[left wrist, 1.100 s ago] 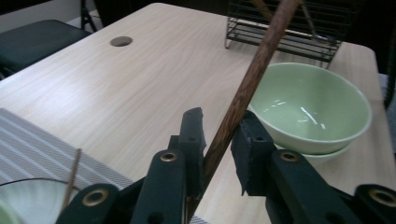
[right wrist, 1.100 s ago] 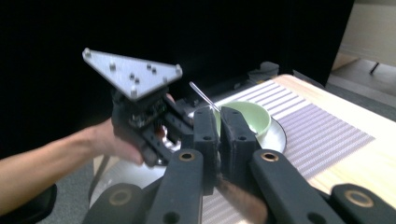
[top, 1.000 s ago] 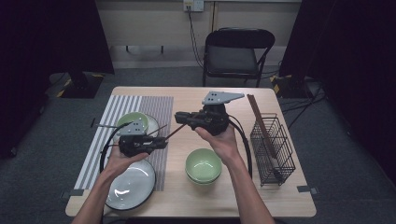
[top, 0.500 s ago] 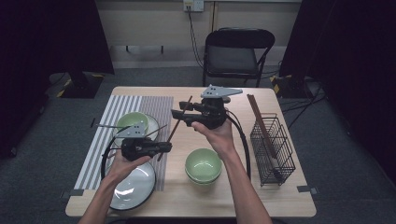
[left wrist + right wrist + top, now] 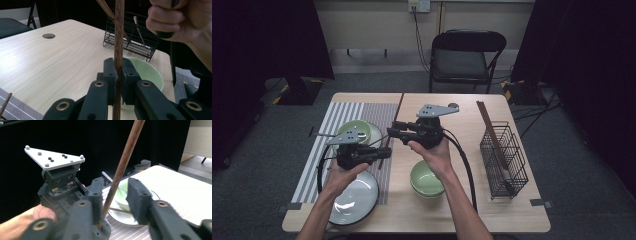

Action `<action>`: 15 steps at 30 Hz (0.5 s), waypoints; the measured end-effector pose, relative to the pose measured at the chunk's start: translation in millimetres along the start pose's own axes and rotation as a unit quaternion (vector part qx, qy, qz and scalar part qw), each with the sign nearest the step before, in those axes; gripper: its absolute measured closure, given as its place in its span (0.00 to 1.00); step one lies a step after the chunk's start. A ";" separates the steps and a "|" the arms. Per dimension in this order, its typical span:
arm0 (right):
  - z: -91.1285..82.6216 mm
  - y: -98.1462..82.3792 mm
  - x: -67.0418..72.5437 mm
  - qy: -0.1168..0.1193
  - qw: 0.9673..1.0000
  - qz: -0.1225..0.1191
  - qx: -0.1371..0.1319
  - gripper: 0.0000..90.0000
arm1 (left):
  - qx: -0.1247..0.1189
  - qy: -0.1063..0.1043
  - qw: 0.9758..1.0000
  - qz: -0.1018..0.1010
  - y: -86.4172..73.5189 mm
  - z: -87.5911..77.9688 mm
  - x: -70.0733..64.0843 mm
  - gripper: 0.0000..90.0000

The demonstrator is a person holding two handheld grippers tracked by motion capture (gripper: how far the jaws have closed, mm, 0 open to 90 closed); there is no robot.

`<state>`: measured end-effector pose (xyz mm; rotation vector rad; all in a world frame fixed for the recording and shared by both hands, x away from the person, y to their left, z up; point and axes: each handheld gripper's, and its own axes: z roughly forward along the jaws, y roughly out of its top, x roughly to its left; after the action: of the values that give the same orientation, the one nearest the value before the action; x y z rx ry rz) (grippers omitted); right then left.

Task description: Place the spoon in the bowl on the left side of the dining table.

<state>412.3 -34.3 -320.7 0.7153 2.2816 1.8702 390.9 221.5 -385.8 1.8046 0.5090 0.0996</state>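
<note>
- The left gripper view gives the grip up close: the left gripper has its two black pads pressed flat on a dark brown wooden chopstick, which stands upright between them and runs out of the top of the picture.
- That view also takes in the light wooden table, a pale green bowl just behind the jaws, a black wire basket farther back, and the person's right hand at the upper right.
- The right gripper view shows the same chopstick slanting up through the right gripper. The stick lies against the near pad while the other pad stands clear of it, so these jaws are partly open; they have just been closing, with the stick between them.
- Beyond it sits the left gripper's grey three-cornered plate, and a small green bowl on a white plate with a metal utensil in it.
- The high view places both grippers above the table's middle, beside the striped mat, and the chopstick between them.
- The chopstick is slender, smooth and reddish brown with a fine grain.
</note>
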 end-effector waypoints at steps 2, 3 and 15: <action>3.3 0.7 1.8 0.004 1.000 0.001 -0.005 0.83 | -0.002 0.004 1.000 -0.002 -0.7 -1.4 0.8 0.94; 4.7 2.1 3.2 0.008 1.000 -0.001 -0.005 0.86 | -0.007 0.001 1.000 -0.005 -1.2 -1.5 1.0 0.94; 19.4 12.0 15.1 0.026 1.000 -0.013 -0.004 0.84 | -0.036 -0.006 0.999 -0.014 0.4 -7.8 1.6 0.94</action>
<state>409.5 -8.9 -310.7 0.6407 2.3016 1.9074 389.9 229.1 -383.4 1.7259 0.5157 0.0869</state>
